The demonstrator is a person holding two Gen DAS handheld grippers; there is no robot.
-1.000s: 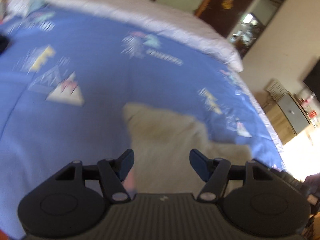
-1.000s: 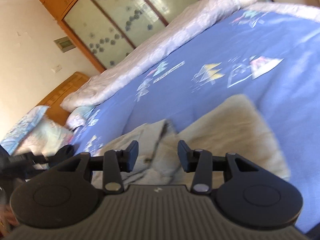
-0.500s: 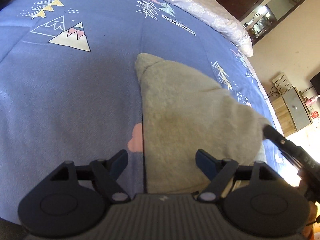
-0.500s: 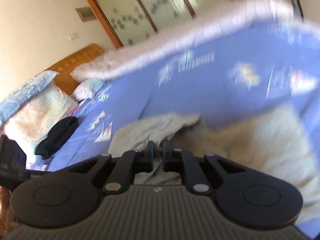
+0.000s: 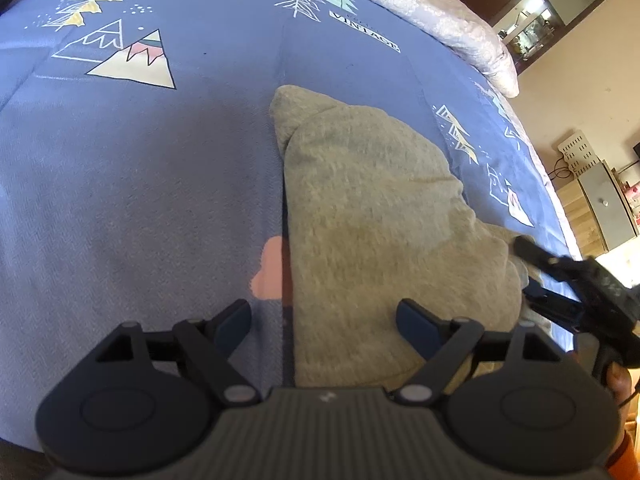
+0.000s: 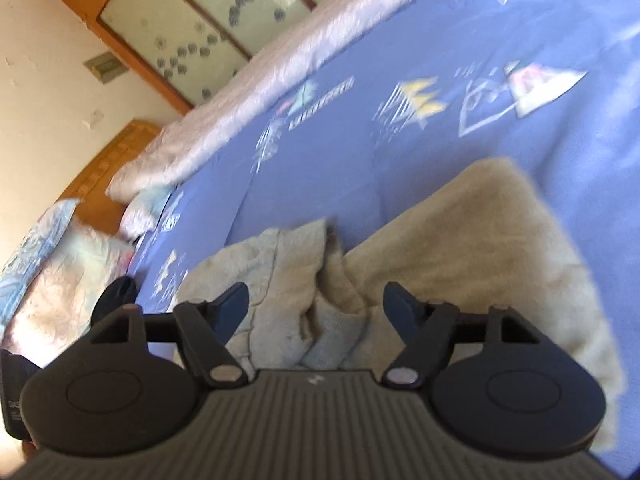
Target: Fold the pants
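A blue bedspread (image 5: 140, 200) printed with little mountains and trees stretches out ahead of both my tongs, and a pale quilted cover (image 6: 248, 92) runs along its far edge. Beyond that, from my right tongs, I see a wooden cabinet with frosted, dotted glass doors (image 6: 192, 20) against a cream wall, and pillows (image 6: 52, 264) off to the left near a wooden headboard. From my left tongs the room shows a dark doorway (image 5: 532, 20) far ahead to the right and a grey cabinet (image 5: 604, 204) beside the bed. The pants (image 5: 372, 220), a beige fleecy pair, lie folded flat on the bedspread straight ahead of my left tongs (image 5: 324, 320), whose jaws are opening and hover just above the fabric's left edge without gripping it. My right tongs (image 6: 316, 308) are opening too, with nothing pinched; just ahead of them sits the bunched waistband end of the pants (image 6: 280, 280), rumpled and greyer than the smooth leg part to the right. In the left view my right tongs (image 5: 532, 252) poke in from the right edge, over the near right corner of the cloth. The right view is smeared, so the prints on the bedspread are hard to read, and a dark lump (image 6: 120, 292) left of my left finger is half hidden. The near edge of the pants is cut off behind both tong bodies.
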